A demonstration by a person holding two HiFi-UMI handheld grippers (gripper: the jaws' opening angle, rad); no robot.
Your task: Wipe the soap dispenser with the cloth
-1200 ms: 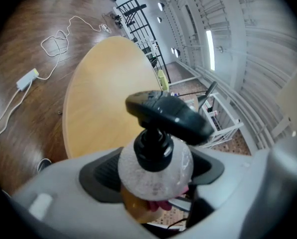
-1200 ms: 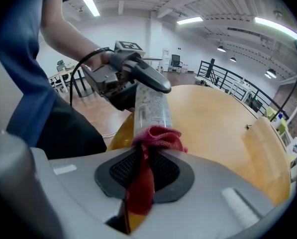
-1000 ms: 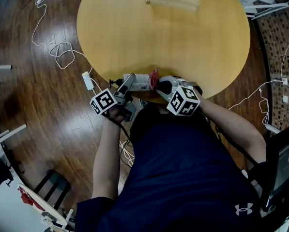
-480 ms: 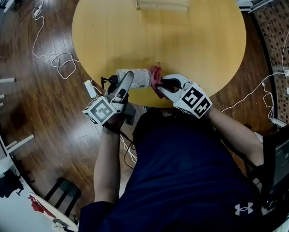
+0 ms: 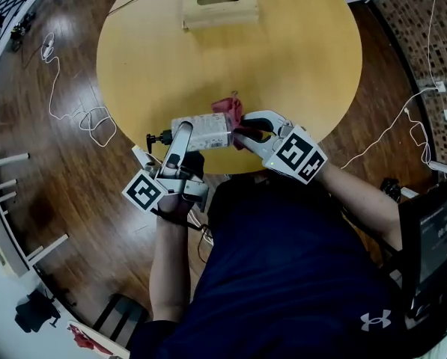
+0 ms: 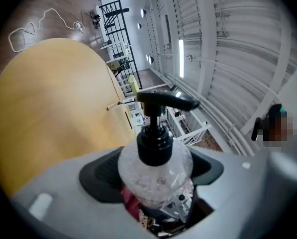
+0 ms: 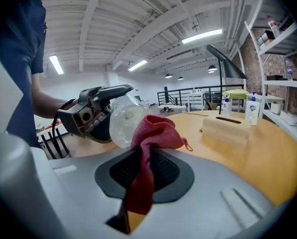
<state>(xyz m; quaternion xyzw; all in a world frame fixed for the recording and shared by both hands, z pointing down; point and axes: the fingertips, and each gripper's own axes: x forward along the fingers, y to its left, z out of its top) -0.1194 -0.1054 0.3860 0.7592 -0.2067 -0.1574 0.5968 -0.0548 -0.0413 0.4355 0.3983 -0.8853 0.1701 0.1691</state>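
Item 1, left gripper point(image 5: 183, 137): jaws clamped on the clear body of the soap dispenser point(image 5: 208, 132). I hold it lying level in the air over the near edge of the round table point(image 5: 298, 51), with its black pump point(image 6: 165, 99) pointing away from the other gripper.

Item 2, right gripper point(image 5: 247, 132): jaws pinching a red cloth point(image 7: 155, 131). A bunched fold stands out past the pads, and a strip hangs down between them. The fold sits against the base end of the bottle.

Item 3, progress, my judgement: both pick-ups are done and cloth and bottle are brought together. Wiping looks to be at the base only. The sides, label, shoulder and pump appear yet to be covered. I cannot tell from the plastic which parts are already clean.

Item 4, surroundings: a pale wooden box with a slot point(image 5: 219, 7) stands at the far side of the table, well apart. White cables point(image 5: 88, 114) lie on the wood floor to the left.
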